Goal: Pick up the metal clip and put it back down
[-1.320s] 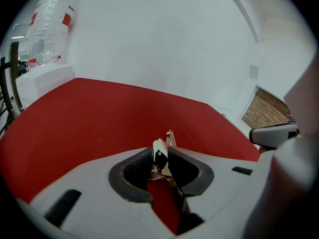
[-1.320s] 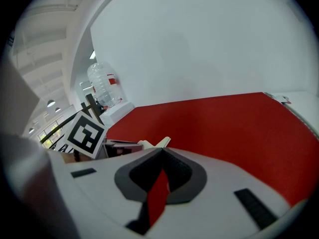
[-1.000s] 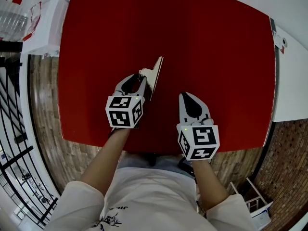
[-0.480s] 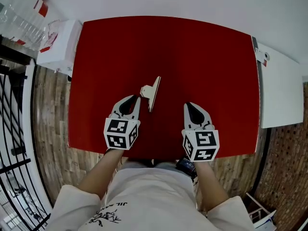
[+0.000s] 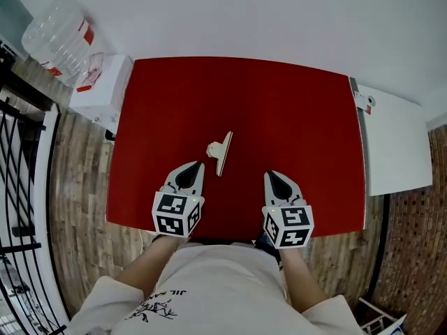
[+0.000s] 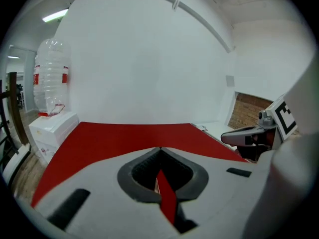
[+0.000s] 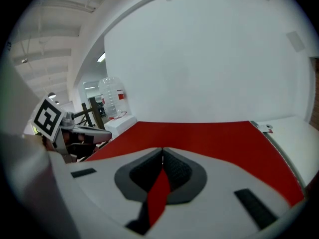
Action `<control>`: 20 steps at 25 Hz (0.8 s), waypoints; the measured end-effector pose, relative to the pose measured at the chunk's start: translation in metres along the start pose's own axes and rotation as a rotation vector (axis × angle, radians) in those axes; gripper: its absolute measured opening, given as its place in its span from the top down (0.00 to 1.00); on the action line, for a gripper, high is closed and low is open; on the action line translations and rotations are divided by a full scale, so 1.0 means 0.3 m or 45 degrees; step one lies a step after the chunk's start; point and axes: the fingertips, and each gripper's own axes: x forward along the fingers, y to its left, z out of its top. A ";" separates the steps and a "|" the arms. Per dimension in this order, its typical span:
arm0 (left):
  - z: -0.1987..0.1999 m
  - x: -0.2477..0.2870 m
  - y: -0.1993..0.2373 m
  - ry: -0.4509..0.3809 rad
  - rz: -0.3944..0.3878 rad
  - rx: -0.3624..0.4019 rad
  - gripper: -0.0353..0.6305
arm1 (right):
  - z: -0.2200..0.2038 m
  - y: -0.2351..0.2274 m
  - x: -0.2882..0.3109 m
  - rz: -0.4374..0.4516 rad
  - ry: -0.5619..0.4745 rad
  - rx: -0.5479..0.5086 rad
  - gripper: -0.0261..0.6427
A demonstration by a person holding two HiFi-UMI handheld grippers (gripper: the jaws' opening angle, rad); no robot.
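The metal clip (image 5: 220, 152) lies flat on the red table (image 5: 279, 110), a pale silvery bar with its handle pointing left. My left gripper (image 5: 198, 164) rests near the table's front edge, just below and left of the clip, apart from it, jaws shut with nothing between them. My right gripper (image 5: 269, 174) sits to the right at the front edge, also shut and empty. In the left gripper view the shut tips (image 6: 159, 148) meet over the red surface; the right gripper view shows the same closed tips (image 7: 162, 149). Neither gripper view shows the clip.
A white cabinet (image 5: 101, 89) with a clear water bottle (image 5: 59, 37) stands off the table's left corner. A white side table (image 5: 394, 142) adjoins the right edge. A white wall runs behind. Black railing (image 5: 17, 187) lines the far left over wooden floor.
The left gripper let go of the clip, drew back toward the front edge and closed. The clip now lies free on the table. The head camera rose, so the table looks smaller.
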 end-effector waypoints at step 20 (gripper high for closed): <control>0.071 -0.123 -0.085 -0.082 0.031 0.023 0.94 | 0.094 0.069 -0.102 -0.001 -0.091 -0.056 0.95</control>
